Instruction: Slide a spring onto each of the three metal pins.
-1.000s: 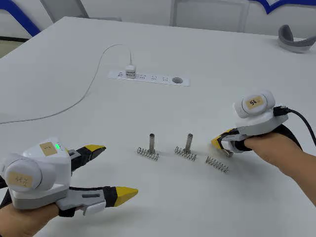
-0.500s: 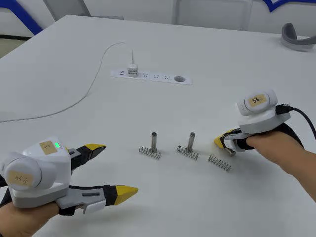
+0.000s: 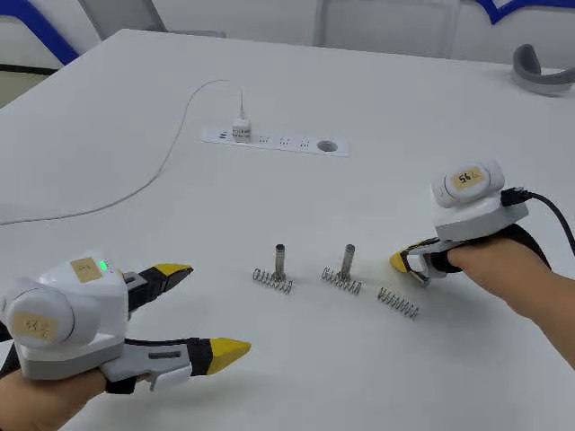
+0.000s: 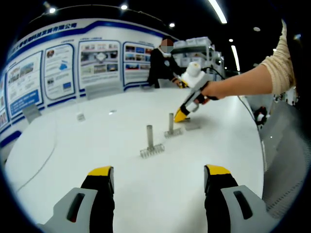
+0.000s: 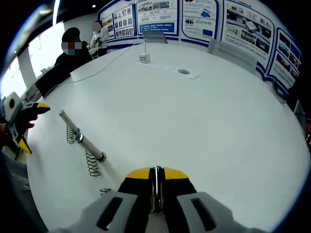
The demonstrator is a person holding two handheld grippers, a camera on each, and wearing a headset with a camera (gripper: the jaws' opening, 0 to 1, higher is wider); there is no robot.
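Two metal pins [image 3: 279, 259] [image 3: 348, 259] stand upright mid-table, each with a spring [image 3: 271, 281] [image 3: 341, 284] lying at its foot. A third spring [image 3: 396, 303] lies loose to their right. Just beyond it, low over the table, my right gripper [image 3: 402, 262] is shut on a third metal pin [image 5: 155, 189], which runs between its yellow tips. My left gripper [image 3: 202, 310] hovers at the near left, open and holding nothing. In the left gripper view its fingertips [image 4: 100, 171] frame the pins [image 4: 150, 137] [image 4: 171, 121] ahead.
A white power strip [image 3: 269, 141] with a plug [image 3: 241, 130] and a trailing cable [image 3: 171, 153] lies farther back. A grey curved object [image 3: 539, 76] rests at the far right corner. A person [image 4: 163, 63] stands beyond the table.
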